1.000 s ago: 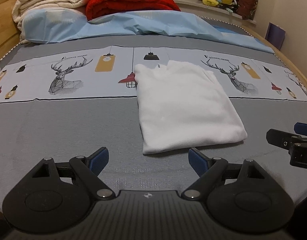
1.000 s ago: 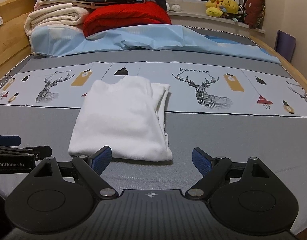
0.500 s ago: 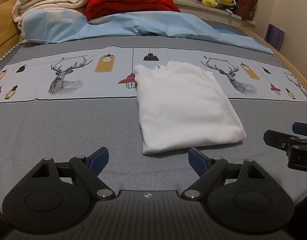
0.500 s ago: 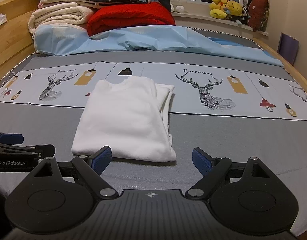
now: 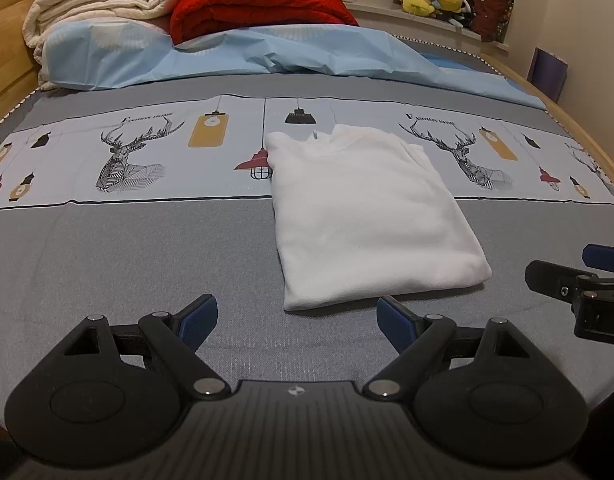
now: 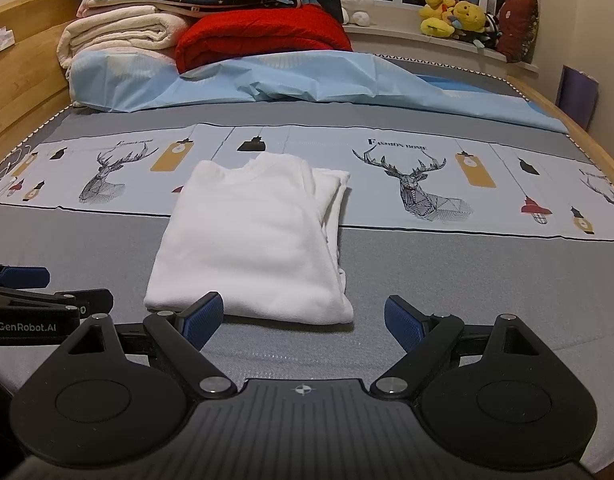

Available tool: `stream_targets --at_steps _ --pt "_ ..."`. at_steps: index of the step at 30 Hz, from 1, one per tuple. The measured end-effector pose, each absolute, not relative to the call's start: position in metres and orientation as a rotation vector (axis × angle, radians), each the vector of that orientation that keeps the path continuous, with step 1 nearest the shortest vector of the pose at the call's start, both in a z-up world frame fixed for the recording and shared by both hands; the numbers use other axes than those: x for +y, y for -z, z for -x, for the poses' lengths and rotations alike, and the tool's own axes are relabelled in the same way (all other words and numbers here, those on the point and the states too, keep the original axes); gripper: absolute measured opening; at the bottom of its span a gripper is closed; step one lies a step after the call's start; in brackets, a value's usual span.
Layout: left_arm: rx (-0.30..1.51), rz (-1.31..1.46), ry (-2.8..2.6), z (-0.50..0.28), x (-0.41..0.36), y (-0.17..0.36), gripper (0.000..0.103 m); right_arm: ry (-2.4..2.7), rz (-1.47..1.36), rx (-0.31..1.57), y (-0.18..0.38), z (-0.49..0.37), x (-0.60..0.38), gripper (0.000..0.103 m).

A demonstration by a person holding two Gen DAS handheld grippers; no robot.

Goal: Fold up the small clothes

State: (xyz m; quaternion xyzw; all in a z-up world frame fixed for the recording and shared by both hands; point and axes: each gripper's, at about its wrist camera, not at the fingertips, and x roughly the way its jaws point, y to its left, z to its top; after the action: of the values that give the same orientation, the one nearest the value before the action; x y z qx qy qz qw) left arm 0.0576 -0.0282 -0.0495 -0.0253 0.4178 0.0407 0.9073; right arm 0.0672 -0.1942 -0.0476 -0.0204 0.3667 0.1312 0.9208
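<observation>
The left gripper [image 5: 297, 316] has its blue-padded fingers [image 5: 198, 316] spread wide with nothing between them, hovering low over the grey bed cover [image 5: 127, 264] just short of the near hem of the white garment [image 5: 367, 220]. The right gripper [image 6: 303, 318] is likewise wide apart and empty; its left finger pad [image 6: 205, 314] overlaps the garment's near edge in the right wrist view, though contact cannot be told. The white garment [image 6: 251, 240] lies folded into a rough rectangle on the bed, neckline away from the grippers, with extra folded layers showing along its right side. Beyond it runs a printed band of deer and lamps [image 6: 419, 192], then a light blue sheet [image 5: 267, 56], a red blanket [image 6: 263, 36] and stacked cream bedding [image 5: 103, 4] at the headboard; plush toys [image 6: 455, 16] sit on the window ledge
</observation>
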Motion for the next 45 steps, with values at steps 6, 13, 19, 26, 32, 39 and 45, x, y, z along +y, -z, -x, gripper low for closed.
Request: stream_targets --at_steps 6,13,19,26,32,39,45 --pt "0.859 0.052 -0.077 -0.0574 -0.028 0.0492 0.09 -0.271 0.044 0.751 0.0469 -0.066 -0.1938 0.088" --pt "0.851 0.044 -0.068 -0.0565 -0.0284 0.0481 0.09 -0.273 0.045 0.751 0.0468 -0.0664 -0.194 0.088" --pt "0.848 0.042 -0.063 -0.0563 -0.0293 0.0481 0.09 -0.273 0.042 0.751 0.0467 -0.0661 -0.1937 0.088" --pt "0.846 0.039 -0.061 -0.0562 -0.03 0.0478 0.09 -0.273 0.041 0.751 0.0468 -0.0662 -0.1937 0.088" --pt "0.845 0.037 -0.056 -0.0565 -0.0302 0.0481 0.09 -0.273 0.041 0.751 0.0468 -0.0661 -0.1932 0.088" --pt "0.839 0.034 -0.046 -0.0562 -0.0307 0.0485 0.09 -0.273 0.04 0.751 0.0469 -0.0661 -0.193 0.088" --pt "0.837 0.033 -0.037 -0.0562 -0.0306 0.0485 0.09 -0.272 0.039 0.751 0.0468 -0.066 -0.1929 0.088"
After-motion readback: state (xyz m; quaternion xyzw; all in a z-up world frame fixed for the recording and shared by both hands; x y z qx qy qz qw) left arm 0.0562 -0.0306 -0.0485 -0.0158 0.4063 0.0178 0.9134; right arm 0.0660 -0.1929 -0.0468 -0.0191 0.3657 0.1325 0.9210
